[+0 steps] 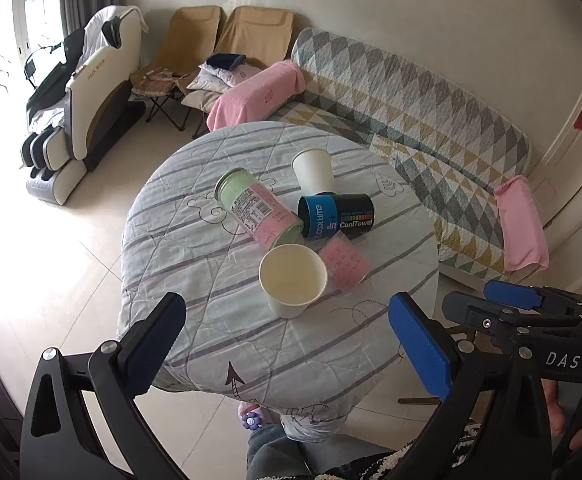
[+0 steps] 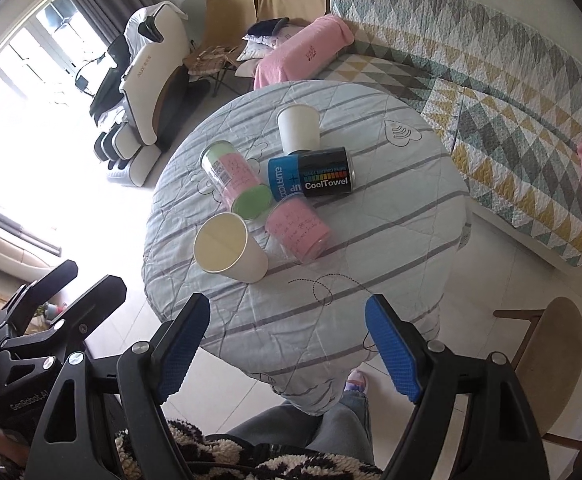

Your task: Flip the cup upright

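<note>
1. Left gripper: jaws released, wide apart, nothing between them; it hangs above the near edge of the bench, clear of everything on it.
2. Green can lies on its side at the left of the cluster, pink label showing, one end pointing toward the near cup.
3. Near cup: paper, cream inside, standing mouth up on the bench's near half, just beside the green can's end and touching or nearly touching the pink tube.
4. Pink tube: clear with a pink sheet inside, on its side, just right of the near cup.
5. Far cup: white paper, standing on the far half, behind the blue can; whether mouth or base is up, cannot tell.
6. Blue can, marked "CoolTowel", on its side at the middle, between the far cup and the pink tube.
7. Right gripper: jaws released, wide apart, empty, above the bench's near edge.
8. Sofa with a patterned cover sits behind the bench, at the right.
</note>
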Demonstrator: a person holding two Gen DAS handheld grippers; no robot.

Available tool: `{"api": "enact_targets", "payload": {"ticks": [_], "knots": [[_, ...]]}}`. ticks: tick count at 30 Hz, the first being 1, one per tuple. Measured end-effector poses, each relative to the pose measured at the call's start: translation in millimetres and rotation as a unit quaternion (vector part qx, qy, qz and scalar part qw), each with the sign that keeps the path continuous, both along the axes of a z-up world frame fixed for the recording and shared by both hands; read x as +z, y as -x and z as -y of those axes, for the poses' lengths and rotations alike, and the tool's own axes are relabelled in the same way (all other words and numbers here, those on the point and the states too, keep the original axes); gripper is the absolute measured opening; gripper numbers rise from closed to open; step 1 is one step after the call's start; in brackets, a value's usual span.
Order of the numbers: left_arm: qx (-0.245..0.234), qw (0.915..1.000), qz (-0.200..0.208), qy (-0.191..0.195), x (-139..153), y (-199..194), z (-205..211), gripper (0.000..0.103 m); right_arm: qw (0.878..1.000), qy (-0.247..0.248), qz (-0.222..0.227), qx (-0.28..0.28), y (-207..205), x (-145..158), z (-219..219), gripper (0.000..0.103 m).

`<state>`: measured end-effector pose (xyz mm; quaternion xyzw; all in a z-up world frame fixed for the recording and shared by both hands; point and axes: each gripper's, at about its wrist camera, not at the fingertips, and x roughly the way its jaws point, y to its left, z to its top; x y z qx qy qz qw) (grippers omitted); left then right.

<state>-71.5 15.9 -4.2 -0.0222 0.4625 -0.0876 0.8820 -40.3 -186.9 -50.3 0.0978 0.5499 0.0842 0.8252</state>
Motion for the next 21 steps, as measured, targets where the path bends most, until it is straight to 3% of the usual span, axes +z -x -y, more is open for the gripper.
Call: {"api": "enact_targets", "payload": {"ticks": [21], "knots": [[0.011,0.994,0.108,-0.008,41.2,-2.7,-2.1,0.101,0.996,0.007,0.081,-0.044,-1.3,34.6,14.5,0.081]]}}
